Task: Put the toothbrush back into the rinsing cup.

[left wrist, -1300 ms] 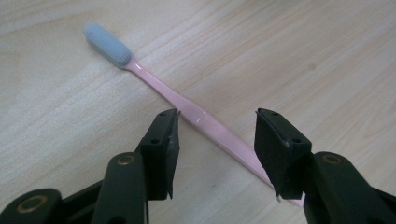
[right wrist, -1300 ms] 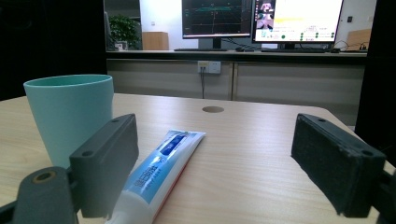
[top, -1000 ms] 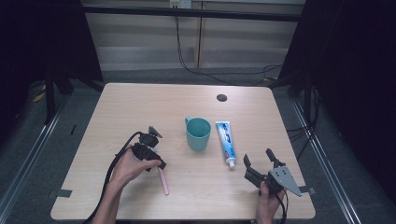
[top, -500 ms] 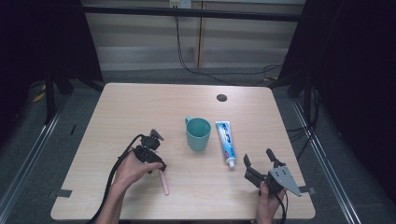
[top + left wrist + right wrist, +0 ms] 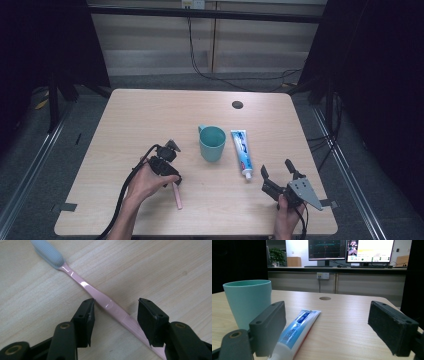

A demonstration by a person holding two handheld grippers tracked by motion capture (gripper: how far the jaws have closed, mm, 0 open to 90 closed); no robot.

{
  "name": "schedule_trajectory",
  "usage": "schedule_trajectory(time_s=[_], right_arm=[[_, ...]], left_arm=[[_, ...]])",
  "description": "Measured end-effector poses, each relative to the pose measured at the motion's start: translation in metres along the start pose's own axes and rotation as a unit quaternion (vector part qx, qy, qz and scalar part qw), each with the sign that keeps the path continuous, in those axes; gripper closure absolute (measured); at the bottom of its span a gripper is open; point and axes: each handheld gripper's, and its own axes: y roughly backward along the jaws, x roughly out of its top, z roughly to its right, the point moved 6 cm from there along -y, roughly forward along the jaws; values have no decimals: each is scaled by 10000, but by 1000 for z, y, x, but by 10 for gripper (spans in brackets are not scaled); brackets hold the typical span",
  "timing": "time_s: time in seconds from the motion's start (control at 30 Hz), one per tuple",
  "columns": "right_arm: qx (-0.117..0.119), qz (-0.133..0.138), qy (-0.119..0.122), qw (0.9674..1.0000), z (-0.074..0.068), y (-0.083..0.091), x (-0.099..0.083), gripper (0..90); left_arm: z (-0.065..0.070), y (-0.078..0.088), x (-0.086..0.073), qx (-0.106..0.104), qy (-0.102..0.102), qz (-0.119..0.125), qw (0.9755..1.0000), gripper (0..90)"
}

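Toothbrush (image 5: 100, 293) flat on table (image 5: 300, 135), between left gripper (image 5: 116, 315) jaws, which have just been opening, pads clear; right gripper (image 5: 327, 327) wide open, empty.

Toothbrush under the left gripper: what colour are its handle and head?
The toothbrush has a pink handle and a grey head; the left gripper view shows it best.

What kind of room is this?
Probably a lab or office set up for recording. Computer monitors stand behind a plain wooden table, cables trail across the floor, and dark screens flank the table.
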Motion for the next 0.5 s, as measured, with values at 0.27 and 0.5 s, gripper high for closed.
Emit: schedule_trajectory(time_s=[0.27,0.5], right_arm=[[-2,2,-4,10000,0,0,0,141],[1,-1,-1,10000,0,0,0,141]], left_arm=[[1,0,-1,363,-222,50,9991,582],[-2,1,-3,471,-511,-114,9975,657]])
